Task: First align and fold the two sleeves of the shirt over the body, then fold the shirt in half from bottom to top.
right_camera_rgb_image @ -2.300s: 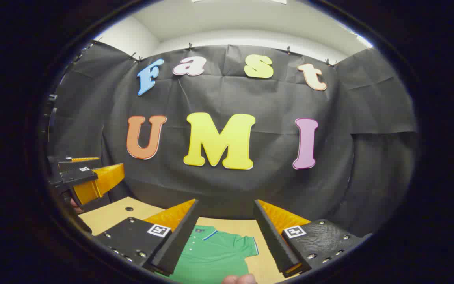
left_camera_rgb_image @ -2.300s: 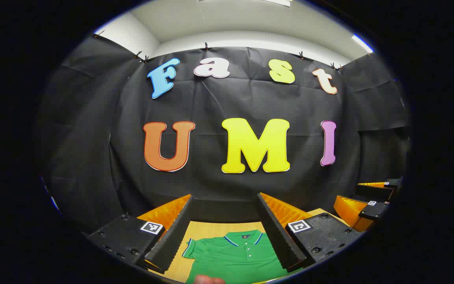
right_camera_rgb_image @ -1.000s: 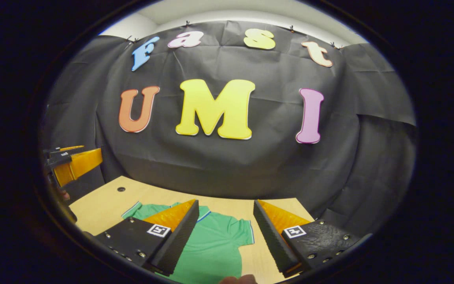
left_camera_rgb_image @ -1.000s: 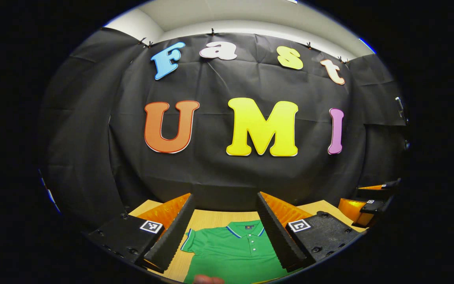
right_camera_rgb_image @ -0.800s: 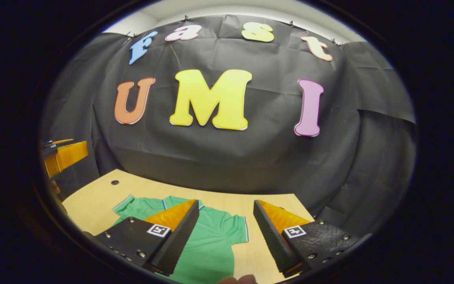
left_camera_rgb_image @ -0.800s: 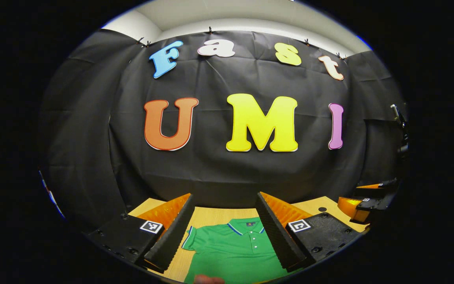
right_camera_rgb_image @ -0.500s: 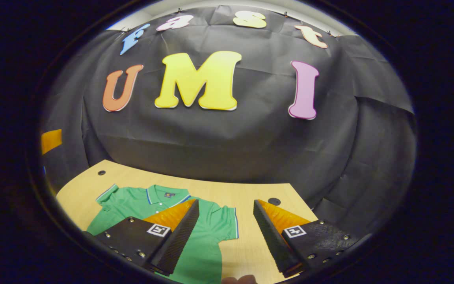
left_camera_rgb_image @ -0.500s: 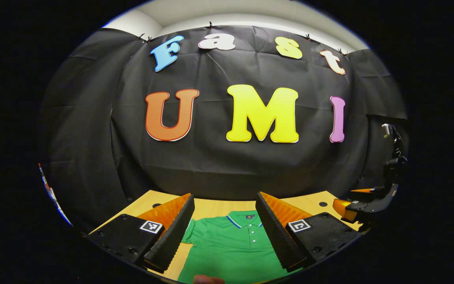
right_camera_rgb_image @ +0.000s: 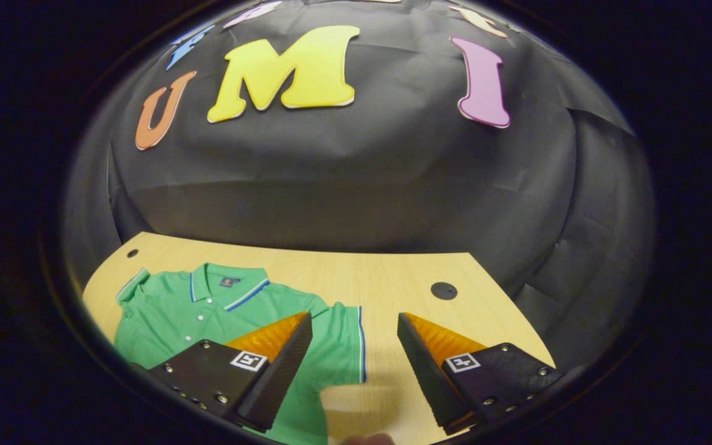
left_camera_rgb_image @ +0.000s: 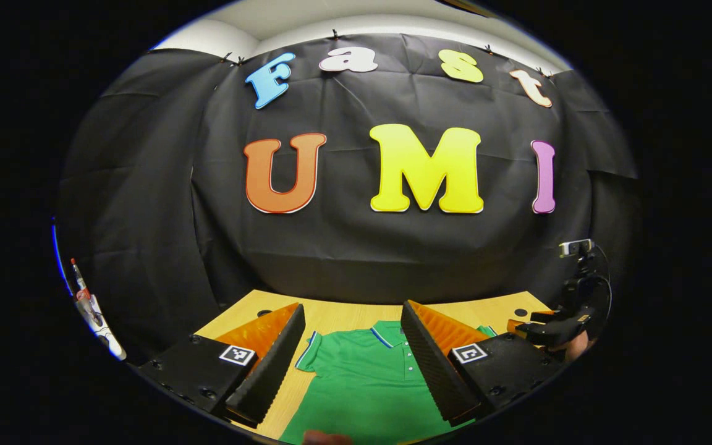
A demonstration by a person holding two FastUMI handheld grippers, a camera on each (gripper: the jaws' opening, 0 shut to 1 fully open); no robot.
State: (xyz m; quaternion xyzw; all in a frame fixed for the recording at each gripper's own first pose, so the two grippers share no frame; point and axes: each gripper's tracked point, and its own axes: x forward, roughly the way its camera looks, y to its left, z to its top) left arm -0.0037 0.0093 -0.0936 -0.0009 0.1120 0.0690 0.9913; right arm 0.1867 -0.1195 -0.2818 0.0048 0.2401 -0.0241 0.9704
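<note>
A green polo shirt (left_camera_rgb_image: 362, 383) with a blue-trimmed collar lies flat, front up, on the light wooden table (left_camera_rgb_image: 343, 314). My left gripper (left_camera_rgb_image: 351, 361) hangs open above the shirt's upper chest, with nothing between its fingers. In the right gripper view the shirt (right_camera_rgb_image: 207, 309) lies at the lower left, its short sleeve (right_camera_rgb_image: 340, 343) spread out flat. My right gripper (right_camera_rgb_image: 353, 361) stands open over that sleeve's hem and the bare wood beside it. In the left gripper view the right gripper (left_camera_rgb_image: 550, 330) appears far off at the right edge, held by a hand.
The table (right_camera_rgb_image: 393, 278) has a round black hole (right_camera_rgb_image: 443, 290) near its far right corner and another (right_camera_rgb_image: 132, 253) at the far left. Black cloth wall closes the back and sides. A small camera on a stand (left_camera_rgb_image: 578, 272) sits at the right.
The right gripper has tilted down and moved right, bringing the shirt's sleeve between its fingers' line of sight. The left gripper shifted slightly left and tilted down. Both stayed open.
</note>
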